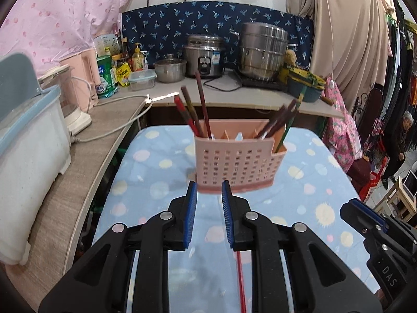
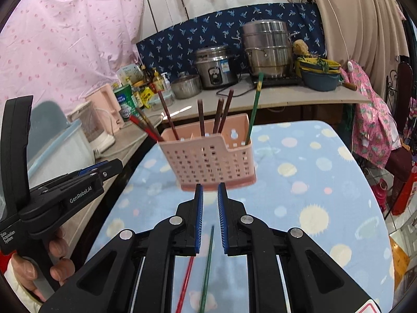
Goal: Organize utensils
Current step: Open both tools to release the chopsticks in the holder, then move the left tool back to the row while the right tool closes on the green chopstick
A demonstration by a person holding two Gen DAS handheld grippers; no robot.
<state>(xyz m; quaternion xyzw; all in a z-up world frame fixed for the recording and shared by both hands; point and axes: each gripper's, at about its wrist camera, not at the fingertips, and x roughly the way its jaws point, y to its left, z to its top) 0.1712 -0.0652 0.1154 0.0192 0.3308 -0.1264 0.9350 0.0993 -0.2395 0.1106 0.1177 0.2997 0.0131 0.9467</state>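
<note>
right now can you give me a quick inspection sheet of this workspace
surface: padded board with blue dotted cover, holder on it.
job's things: pink perforated holder upright, brown and red chopsticks plus one green chopstick standing in it; loose red chopstick and loose green chopstick lying on the cover.
clutter: rice cooker, steamer pot, bottles and tins on the counter behind.
grippers: left gripper and right gripper both open, fingers empty, short of the holder.
cables: white cord trailing over the side counter.
surroundings: hanging fabrics; a person stands at far right.
</note>
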